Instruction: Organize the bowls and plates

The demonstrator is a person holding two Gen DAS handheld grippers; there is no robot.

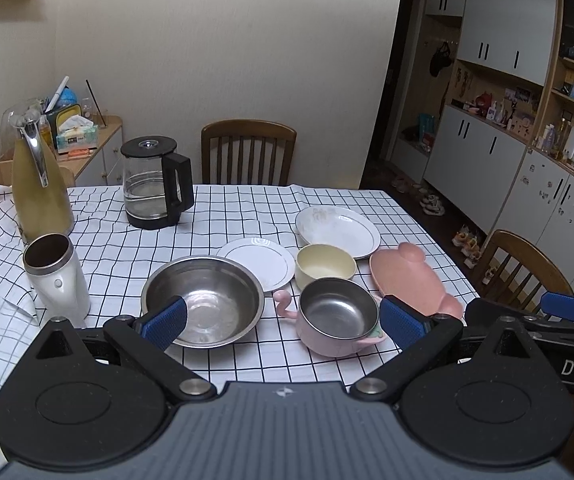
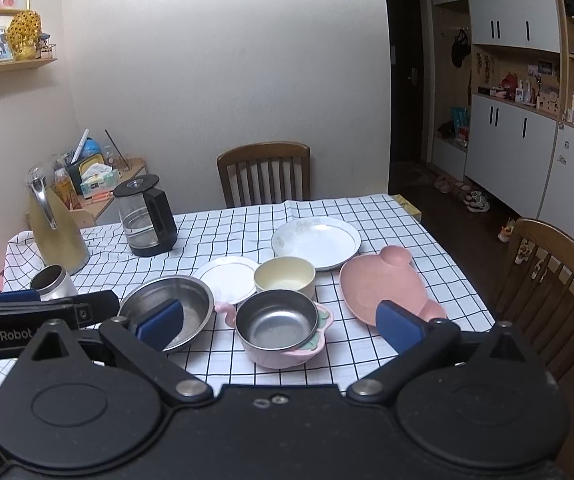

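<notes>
On the checked bench (image 1: 223, 208), every place below is being reckoned from the pink-handled pot (image 1: 337, 322), sitting nearest the viewer, steel-lined and empty.

- Left tongs (image 1: 283, 322): hovering short of the bench edge, spread wide, pinching nothing; seemingly waiting to choose a first dish.
- White tumbler (image 1: 57, 276): standing well left of the pot, out of the crockery group.
- Steel bowl (image 1: 203, 300): lying just left of the pot, empty and upright; the widest bowl, so likely a base for nesting.
- Small white plate (image 1: 259, 262): lying behind and left of the pot, its edge showing partly behind the steel bowl's rim.
- Cream bowl (image 1: 325, 266): sitting directly behind the pot, close against it.
- Large white plate (image 1: 339, 230): lying farther behind, beyond the cream bowl.
- Pink dish (image 1: 415, 280): lying just right of the pot, shallow, flat.
- Right tongs (image 2: 279, 322): likewise hanging back, spread, carrying nothing.

Nothing is stacked yet; sorting is judged unstarted.
</notes>
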